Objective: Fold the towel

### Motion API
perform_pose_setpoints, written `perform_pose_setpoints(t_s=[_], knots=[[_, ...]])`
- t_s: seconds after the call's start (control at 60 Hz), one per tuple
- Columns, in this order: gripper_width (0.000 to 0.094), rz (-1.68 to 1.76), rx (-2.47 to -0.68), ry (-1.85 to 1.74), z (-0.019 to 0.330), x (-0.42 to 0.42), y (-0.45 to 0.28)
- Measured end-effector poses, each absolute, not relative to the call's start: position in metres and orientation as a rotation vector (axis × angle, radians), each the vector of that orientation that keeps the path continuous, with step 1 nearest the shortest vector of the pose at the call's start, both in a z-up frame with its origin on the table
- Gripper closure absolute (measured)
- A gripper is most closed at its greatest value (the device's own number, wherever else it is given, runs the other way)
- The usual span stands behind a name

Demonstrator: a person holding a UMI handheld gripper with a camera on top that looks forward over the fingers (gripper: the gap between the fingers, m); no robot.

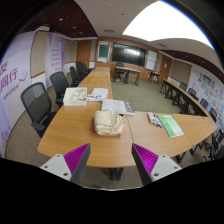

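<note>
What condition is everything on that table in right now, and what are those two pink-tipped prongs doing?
towel: bunched in a loose heap on the table, not yet folded flat.
gripper: open, holding nothing, short of the towel.
green booklet: closed, lying flat.
papers: stacked flat.
chair: unoccupied, beside the table.

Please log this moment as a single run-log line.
task: fold towel | gripper: open, holding nothing | towel: bunched on table, beyond fingers | step: not yet gripped

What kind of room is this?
Probably a meeting room or classroom: a long wooden table with office chairs alongside and a dark screen on the far wall. The tongs hang open before the towel.
</note>
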State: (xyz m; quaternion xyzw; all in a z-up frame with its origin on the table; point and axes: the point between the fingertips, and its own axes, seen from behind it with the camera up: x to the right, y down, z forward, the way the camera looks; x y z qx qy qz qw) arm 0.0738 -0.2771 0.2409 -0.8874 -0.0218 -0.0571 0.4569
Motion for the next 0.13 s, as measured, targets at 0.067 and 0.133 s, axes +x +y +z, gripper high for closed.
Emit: perform_pose_setpoints(t_s=[0.067,0.133], knots=[[0.0079,-0.139,-2.177,-0.054,0.245,0.070,-0.288],[0.0082,-0.122,-2.170,-0.051,0.249,0.065,-0.294]])
